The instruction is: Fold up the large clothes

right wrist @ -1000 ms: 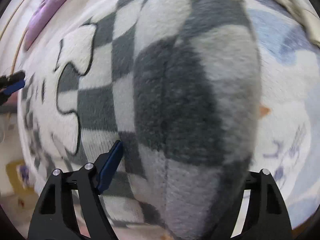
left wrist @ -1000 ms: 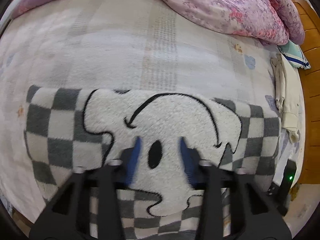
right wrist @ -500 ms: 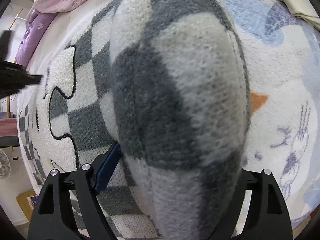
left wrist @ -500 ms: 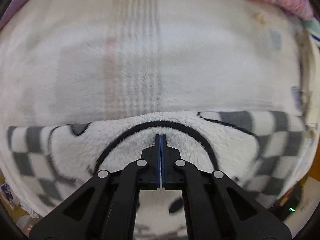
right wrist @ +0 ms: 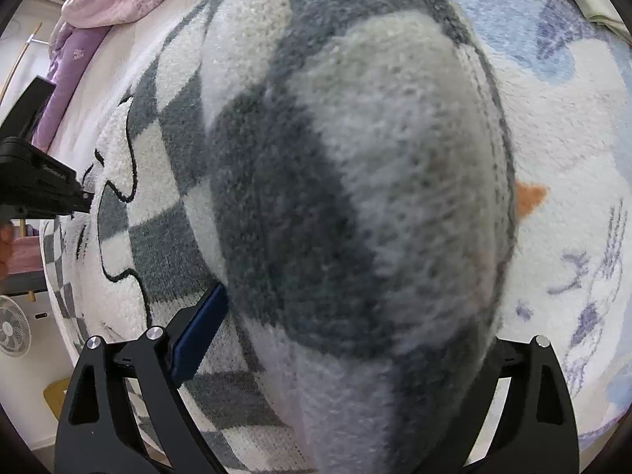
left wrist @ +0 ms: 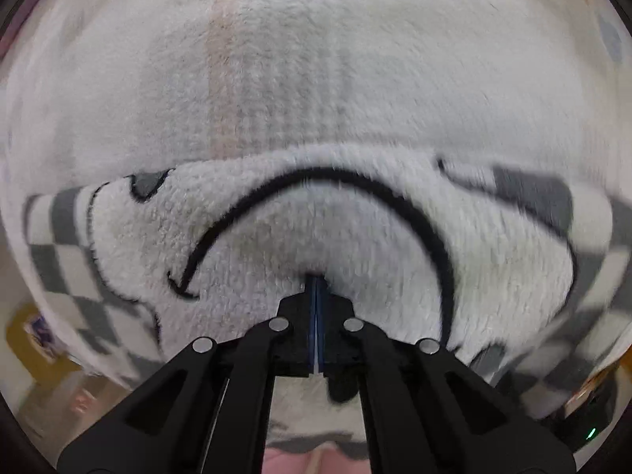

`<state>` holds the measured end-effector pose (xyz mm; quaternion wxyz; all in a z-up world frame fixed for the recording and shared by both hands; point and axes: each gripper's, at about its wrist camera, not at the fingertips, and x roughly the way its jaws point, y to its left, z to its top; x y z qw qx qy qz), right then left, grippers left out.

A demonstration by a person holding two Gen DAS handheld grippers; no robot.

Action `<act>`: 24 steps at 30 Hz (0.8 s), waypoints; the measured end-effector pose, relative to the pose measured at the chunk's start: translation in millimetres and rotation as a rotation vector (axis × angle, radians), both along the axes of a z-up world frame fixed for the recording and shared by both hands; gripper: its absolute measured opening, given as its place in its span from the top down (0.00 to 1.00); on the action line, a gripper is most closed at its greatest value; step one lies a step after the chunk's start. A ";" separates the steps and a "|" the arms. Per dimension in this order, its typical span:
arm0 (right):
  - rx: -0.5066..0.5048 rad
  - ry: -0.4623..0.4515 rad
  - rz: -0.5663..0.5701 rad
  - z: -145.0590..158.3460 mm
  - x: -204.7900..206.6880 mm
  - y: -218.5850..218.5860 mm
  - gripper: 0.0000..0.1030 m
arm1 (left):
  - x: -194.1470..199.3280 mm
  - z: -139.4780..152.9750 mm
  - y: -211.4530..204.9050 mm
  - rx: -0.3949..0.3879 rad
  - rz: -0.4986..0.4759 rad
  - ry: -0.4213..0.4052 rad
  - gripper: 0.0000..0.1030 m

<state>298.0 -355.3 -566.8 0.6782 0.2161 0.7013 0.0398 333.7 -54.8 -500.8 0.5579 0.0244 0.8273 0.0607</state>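
A fluffy grey-and-white checkered garment with a white cartoon dog outlined in black (left wrist: 355, 217) lies on the bed. My left gripper (left wrist: 316, 280) is shut, its blue pads pressed together and its tips sunk into the white pile; whether fabric is pinched is hidden. In the right wrist view a thick fold of the same garment (right wrist: 355, 197) bulges between the fingers of my right gripper (right wrist: 335, 316). Its left blue pad (right wrist: 199, 335) presses the fold; the right finger is hidden behind it. The left gripper (right wrist: 43, 185) shows at the left edge.
The bed has a pale fleece cover (left wrist: 316, 59) with blue and orange prints (right wrist: 553, 158). A pink and purple quilt (right wrist: 118, 4) lies at the far end. A white fan (right wrist: 14, 330) stands on the floor beside the bed.
The left gripper closed from open to shut, then pushed forward and down into the white dog patch. The right gripper kept its hold on the fold and barely moved.
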 end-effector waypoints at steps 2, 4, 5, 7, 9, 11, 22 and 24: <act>-0.004 0.019 -0.001 -1.6 -3.6 0.8 0.14 | -28.1 21.8 5.3 -0.043 0.031 -0.010 1.00; -0.002 0.043 0.008 -6.7 0.7 13.2 0.13 | -57.0 28.5 16.9 -0.103 0.069 -0.033 1.00; 0.004 0.043 0.016 -8.2 2.2 13.3 0.11 | -62.0 24.2 23.7 -0.125 0.106 -0.052 1.00; 0.019 0.018 0.026 -11.6 2.5 13.9 0.08 | -53.2 11.7 33.0 -0.134 0.175 -0.041 0.99; 0.013 0.000 0.023 -12.2 1.5 16.4 0.07 | -51.4 19.3 25.2 -0.105 0.120 -0.018 1.00; 0.002 0.006 -0.001 -11.3 0.9 17.2 0.07 | -84.8 45.6 15.5 -0.105 0.026 -0.071 1.00; 0.000 0.022 0.025 -11.3 1.2 34.3 0.07 | -228.7 37.2 29.6 -0.192 0.115 0.014 0.98; -0.002 0.034 0.029 -15.3 2.4 34.8 0.07 | -272.7 38.8 42.6 -0.234 0.214 -0.046 0.98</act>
